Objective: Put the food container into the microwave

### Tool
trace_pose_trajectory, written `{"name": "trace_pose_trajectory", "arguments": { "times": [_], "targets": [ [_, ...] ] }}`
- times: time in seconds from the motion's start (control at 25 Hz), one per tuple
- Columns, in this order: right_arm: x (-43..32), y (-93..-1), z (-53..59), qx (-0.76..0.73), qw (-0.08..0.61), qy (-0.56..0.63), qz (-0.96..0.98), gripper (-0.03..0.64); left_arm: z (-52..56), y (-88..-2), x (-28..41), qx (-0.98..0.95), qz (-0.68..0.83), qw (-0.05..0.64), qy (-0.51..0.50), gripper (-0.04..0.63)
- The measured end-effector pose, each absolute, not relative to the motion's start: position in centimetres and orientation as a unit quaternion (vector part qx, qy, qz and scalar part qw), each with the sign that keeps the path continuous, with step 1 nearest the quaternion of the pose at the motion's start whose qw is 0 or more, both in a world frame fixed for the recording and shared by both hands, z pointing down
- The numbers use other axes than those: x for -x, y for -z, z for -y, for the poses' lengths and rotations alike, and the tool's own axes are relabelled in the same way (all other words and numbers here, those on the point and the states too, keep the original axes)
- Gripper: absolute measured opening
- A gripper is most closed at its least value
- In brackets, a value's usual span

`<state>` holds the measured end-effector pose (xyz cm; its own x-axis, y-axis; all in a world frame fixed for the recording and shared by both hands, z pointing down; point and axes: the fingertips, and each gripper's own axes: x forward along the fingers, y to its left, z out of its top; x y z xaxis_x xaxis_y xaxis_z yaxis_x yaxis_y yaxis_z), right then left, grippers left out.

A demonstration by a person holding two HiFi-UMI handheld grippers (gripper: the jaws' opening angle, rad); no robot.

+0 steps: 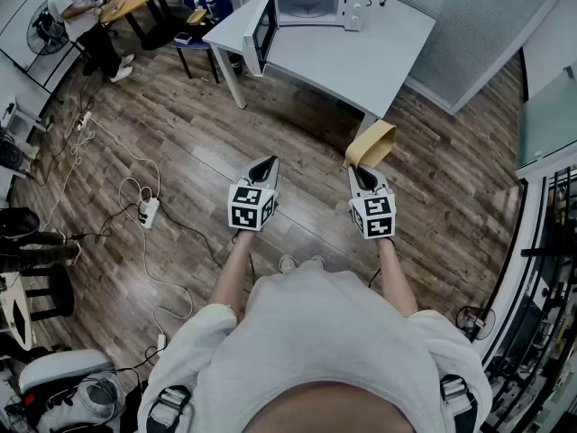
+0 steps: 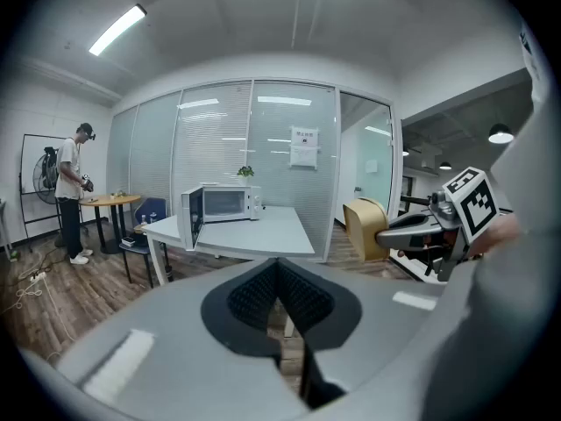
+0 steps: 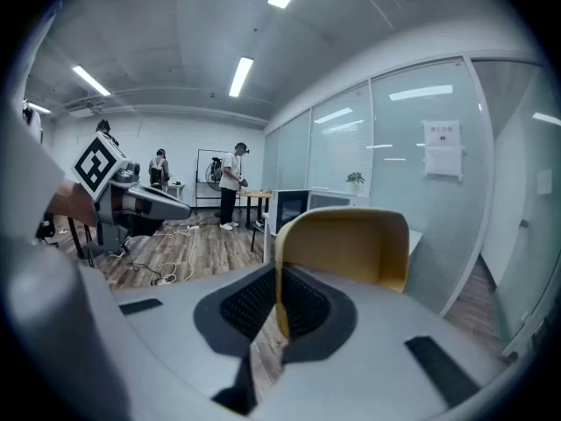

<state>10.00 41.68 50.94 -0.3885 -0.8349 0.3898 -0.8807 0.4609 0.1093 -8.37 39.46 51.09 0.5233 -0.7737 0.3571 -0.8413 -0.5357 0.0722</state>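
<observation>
While fingers (image 3: 250, 301) of right gripper (image 1: 363, 171) pinch only one thin wall of food container (image 1: 371, 143), held mid-air well short of table (image 1: 379, 52): container may pivot or slip in carry. Fingers (image 2: 254, 296) of left gripper (image 1: 263, 165) pressed together, empty. Door (image 1: 262, 32) of microwave (image 1: 306, 7) stands open; container could clip it on entry.

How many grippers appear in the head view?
2. The left gripper is left of centre, empty; the right gripper is right of centre, gripping the food container. None seems hidden.

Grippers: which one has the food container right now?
The right gripper: its jaws are clamped on the wall of the tan food container. The left gripper has its jaws shut with nothing between them.
</observation>
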Motion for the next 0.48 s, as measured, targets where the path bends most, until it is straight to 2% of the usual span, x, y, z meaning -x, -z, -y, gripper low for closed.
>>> {"name": "trace_pose_trajectory", "arguments": {
  "times": [0.48],
  "targets": [
    [-10.6,-52.5,-43.8,-0.503,0.208,-0.068,0.836,0.025,-41.2,-52.5,7.1,-0.861,0.468,0.138,-0.143,0.011]
  ]
}}
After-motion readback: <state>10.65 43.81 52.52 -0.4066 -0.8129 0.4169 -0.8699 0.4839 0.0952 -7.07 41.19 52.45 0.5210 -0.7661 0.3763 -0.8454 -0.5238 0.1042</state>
